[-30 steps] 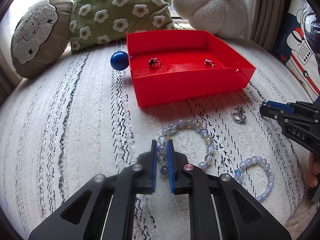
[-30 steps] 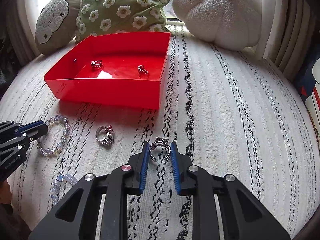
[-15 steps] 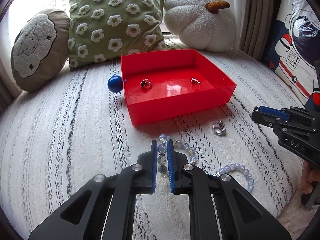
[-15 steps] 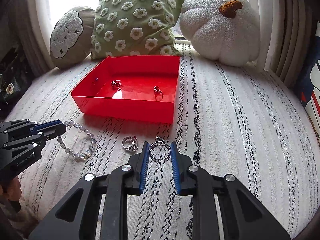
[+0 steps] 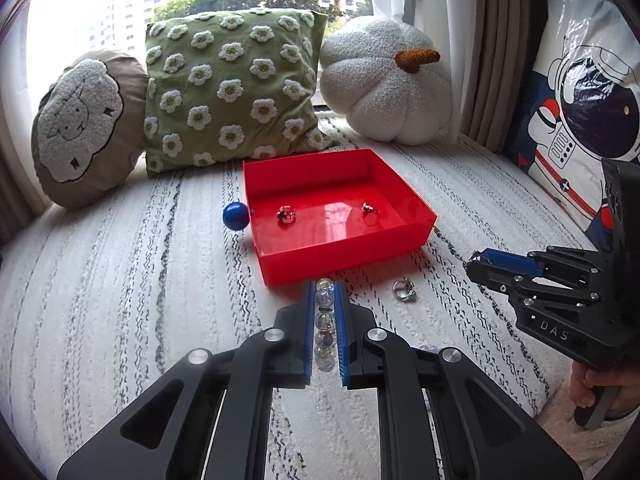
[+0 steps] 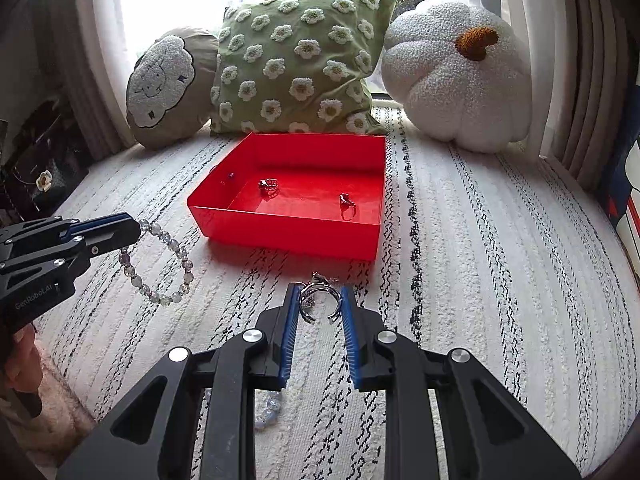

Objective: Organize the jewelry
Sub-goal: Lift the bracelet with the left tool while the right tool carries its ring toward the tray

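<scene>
A red tray (image 5: 352,258) (image 6: 288,234) sits on the white woven cover with two rings inside (image 5: 286,214) (image 5: 369,209). My left gripper (image 5: 324,292) (image 6: 136,228) is shut on a clear beaded bracelet (image 5: 324,322) (image 6: 158,268), which hangs in a loop above the cover, left of the tray's front. My right gripper (image 6: 320,294) (image 5: 474,266) is shut on a silver ring (image 6: 318,298), lifted just in front of the tray. Another silver ring (image 5: 403,291) lies on the cover near the tray's front right corner. A pale blue bracelet (image 6: 269,408) peeks out under my right gripper.
A blue ball (image 5: 236,216) rests against the tray's left wall. A sheep cushion (image 5: 86,128), a green flower cushion (image 5: 236,88) and a white pumpkin cushion (image 5: 384,84) line the window behind. An astronaut cushion (image 5: 580,120) stands at right. A hand (image 5: 596,384) holds the right gripper.
Both grippers have risen and tilted up, lifting the bracelet and the ring off the cover. The tray now looks farther away and more of the window shows.
</scene>
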